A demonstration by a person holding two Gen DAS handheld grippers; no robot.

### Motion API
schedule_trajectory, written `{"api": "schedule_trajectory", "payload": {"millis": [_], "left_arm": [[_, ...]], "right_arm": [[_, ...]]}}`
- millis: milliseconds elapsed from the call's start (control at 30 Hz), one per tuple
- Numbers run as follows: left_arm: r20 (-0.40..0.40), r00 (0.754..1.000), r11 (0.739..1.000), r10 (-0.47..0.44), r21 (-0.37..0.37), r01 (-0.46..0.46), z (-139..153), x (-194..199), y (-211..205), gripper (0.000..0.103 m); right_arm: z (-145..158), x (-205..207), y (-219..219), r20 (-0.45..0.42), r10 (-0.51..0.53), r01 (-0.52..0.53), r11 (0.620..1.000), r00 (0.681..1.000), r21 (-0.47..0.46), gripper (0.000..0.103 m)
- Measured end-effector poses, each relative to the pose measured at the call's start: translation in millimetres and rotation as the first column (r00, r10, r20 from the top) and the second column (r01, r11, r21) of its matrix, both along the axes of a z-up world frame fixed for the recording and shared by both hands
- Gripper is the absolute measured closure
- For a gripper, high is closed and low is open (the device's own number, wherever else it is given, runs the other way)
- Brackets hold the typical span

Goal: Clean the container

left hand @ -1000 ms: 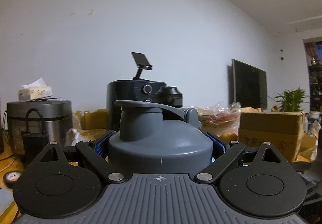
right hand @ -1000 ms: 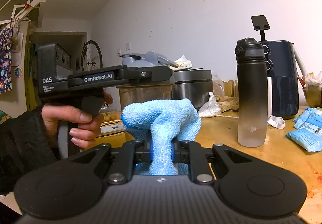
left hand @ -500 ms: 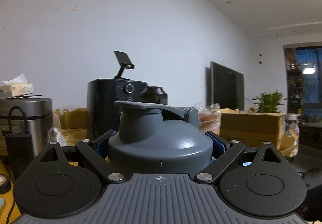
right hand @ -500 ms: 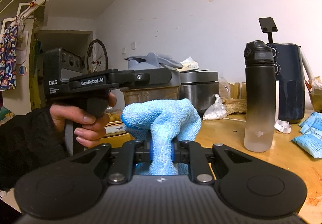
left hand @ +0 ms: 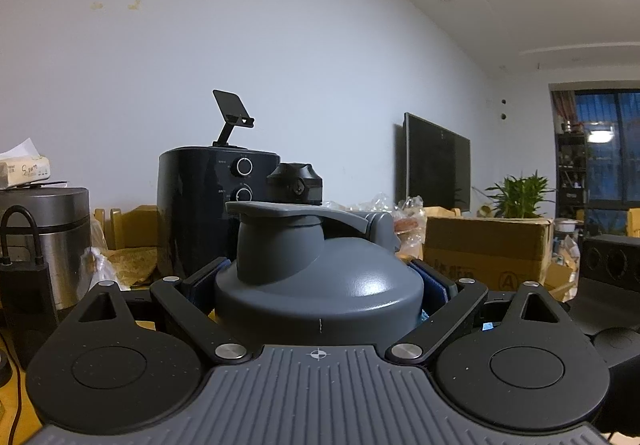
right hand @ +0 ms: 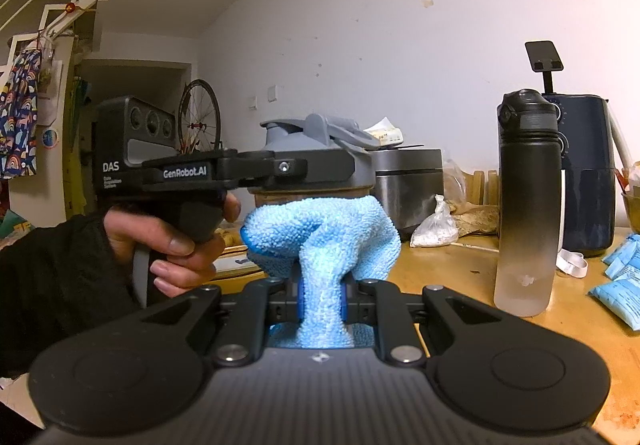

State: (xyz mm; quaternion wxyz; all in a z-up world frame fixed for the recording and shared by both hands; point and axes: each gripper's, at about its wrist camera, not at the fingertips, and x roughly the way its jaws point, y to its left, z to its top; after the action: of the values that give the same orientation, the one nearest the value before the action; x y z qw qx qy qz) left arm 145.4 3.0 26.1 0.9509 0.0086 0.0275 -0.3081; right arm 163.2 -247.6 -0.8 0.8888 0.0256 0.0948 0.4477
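My left gripper (left hand: 318, 285) is shut on a container with a grey flip-top lid (left hand: 316, 273), gripping it around the lid. In the right wrist view the left gripper (right hand: 280, 169) holds the container (right hand: 316, 161) above the wooden table; its brownish clear body shows just below the lid. My right gripper (right hand: 320, 299) is shut on a bunched light blue cloth (right hand: 320, 237), which sits just in front of and below the container. Whether cloth and container touch is unclear.
A black-to-frosted water bottle (right hand: 526, 205) stands on the wooden table (right hand: 460, 265) at right, with a dark air fryer (right hand: 586, 173) behind it. A steel cooker (right hand: 408, 181), blue packets (right hand: 622, 285) and a cardboard box (left hand: 488, 253) lie around.
The left gripper's view has swung right and back a little with the container held. The right gripper with the cloth has edged closer to the container.
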Motion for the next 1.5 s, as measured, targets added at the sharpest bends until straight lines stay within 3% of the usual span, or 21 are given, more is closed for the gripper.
{"api": "schedule_trajectory", "payload": {"millis": [900,1167,1500], "left_arm": [[-0.013,1.0,1.0,0.001,0.009,0.0,2.9,2.0,-0.9,0.008],[-0.014,1.0,1.0,0.001,0.01,0.0,2.8,1.1,-0.6,0.008],[-0.017,1.0,1.0,0.001,0.01,-0.001,3.4,0.6,-0.6,0.008]], "right_arm": [[24.7,5.0,11.1,0.017,-0.011,0.012,0.999,1.0,-0.032,0.092],[27.1,10.7,16.9,-0.03,-0.001,-0.002,0.994,1.0,-0.112,0.095],[5.0,22.9,31.1,-0.142,0.011,-0.048,0.966,0.99,-0.254,0.095]]}}
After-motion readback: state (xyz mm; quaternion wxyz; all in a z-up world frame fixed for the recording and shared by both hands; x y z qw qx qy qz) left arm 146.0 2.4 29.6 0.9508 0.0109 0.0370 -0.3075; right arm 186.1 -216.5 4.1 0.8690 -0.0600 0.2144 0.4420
